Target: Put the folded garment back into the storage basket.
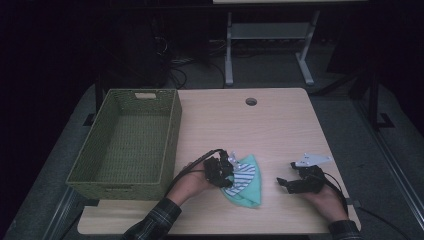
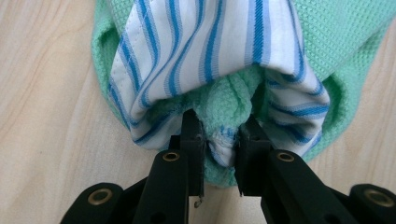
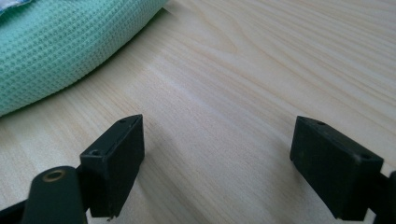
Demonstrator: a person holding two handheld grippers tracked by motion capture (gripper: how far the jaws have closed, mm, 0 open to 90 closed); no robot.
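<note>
Evidently a pickup is in hand: the cloths (image 1: 246,181), just right of the basket (image 1: 131,142), are pinched by the left gripper (image 2: 219,140). The right gripper (image 3: 217,163) is held apart beyond them. A lift toward the basket is probably called for.

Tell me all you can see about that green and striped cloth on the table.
The cloth is a soft bundle: mint-green waffle-knit fabric with a white piece striped in blue, stitched along its hem, lying over it. It sits bunched on the pale wooden table, near the front edge, right of the woven basket. The left tool pinches a fold at its edge between its black jaws.
</note>
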